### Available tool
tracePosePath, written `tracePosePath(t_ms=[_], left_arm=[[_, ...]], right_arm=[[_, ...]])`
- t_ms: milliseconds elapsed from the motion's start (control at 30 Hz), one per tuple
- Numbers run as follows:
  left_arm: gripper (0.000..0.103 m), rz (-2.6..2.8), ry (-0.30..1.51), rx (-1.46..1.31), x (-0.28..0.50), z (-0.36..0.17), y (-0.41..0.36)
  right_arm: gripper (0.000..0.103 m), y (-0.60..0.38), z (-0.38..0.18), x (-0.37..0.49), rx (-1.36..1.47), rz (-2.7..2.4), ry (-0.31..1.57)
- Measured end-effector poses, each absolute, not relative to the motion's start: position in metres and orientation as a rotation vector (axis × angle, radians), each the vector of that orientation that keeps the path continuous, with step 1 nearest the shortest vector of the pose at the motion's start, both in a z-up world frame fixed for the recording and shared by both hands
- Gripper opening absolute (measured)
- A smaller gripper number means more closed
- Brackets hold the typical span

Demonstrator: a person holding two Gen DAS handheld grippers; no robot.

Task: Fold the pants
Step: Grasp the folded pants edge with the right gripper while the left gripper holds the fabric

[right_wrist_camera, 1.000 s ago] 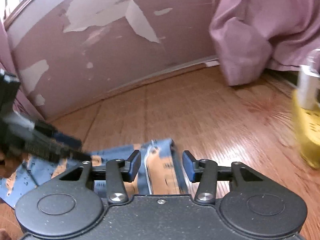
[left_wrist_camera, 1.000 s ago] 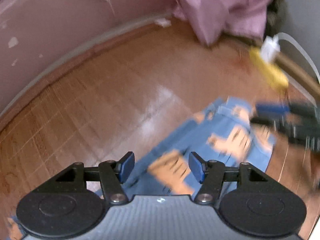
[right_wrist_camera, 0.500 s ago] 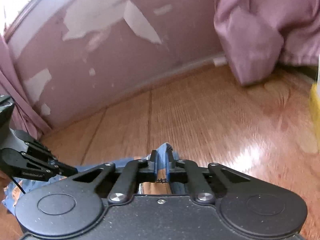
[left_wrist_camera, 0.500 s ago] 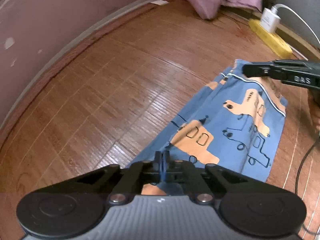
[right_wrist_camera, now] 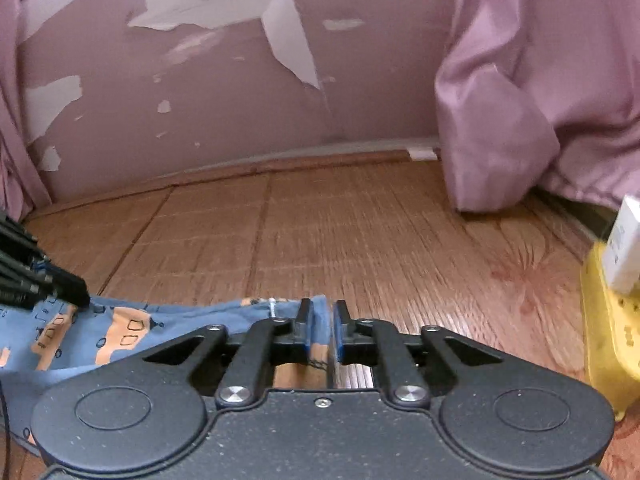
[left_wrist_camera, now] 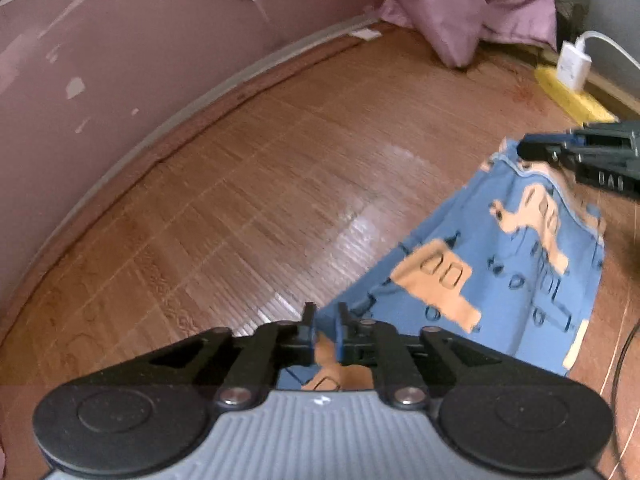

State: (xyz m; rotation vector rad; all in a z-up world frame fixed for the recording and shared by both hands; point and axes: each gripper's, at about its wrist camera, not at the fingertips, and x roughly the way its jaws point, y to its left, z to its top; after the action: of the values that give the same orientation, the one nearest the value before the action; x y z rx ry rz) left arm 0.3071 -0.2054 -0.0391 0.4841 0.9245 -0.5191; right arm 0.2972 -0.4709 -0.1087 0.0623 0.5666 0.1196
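Your left tool (left_wrist_camera: 323,330) is closed down to a narrow gap, with a corner of the pants (left_wrist_camera: 500,264) pinched between its blue pads. From that grip the fabric runs forward and to the right, over the wooden floor (left_wrist_camera: 260,184). The pants are blue with orange vehicle prints and dark outline drawings; the cloth looks spread as a fairly flat panel, slightly blurred in the left wrist view.

Your right tool (right_wrist_camera: 322,330) is likewise nearly closed, clamped on an edge of the same pants (right_wrist_camera: 80,332). A thin white trim line shows on the fabric just left of the pads. In the right wrist view the cloth trails off to the left, low over the floor (right_wrist_camera: 360,240), toward your left tool (right_wrist_camera: 44,284), which enters at the left edge with its tip on the fabric. In the left wrist view your right tool (left_wrist_camera: 532,148) enters from the right edge, with its tip at the far upper corner of the pants.

Whether the cloth between the two grips lies on the floor or hangs just above it, you cannot tell from these views.

Surroundings: a pink wall (right_wrist_camera: 220,112) with peeling patches along the back, a pink curtain (right_wrist_camera: 540,100) bunched on the floor at the right, and a yellow power strip (right_wrist_camera: 608,340) with a white charger (right_wrist_camera: 622,252) plugged into it, well apart from the pants.
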Motion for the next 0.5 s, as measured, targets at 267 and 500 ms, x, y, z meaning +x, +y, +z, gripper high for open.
tracePosePath(t_ms=[267,500], left_arm=[[0.014,-0.528,0.917,0.499,0.308,-0.046,-0.204],[0.014,-0.55,0.869,0.4,0.284,-0.034,-0.206]], right_arm=[[0.043,-0.495,-0.089,0.268,0.131,0.195,0.666],[0.03,-0.497,-0.094,0.259,0.102,0.243,0.761]])
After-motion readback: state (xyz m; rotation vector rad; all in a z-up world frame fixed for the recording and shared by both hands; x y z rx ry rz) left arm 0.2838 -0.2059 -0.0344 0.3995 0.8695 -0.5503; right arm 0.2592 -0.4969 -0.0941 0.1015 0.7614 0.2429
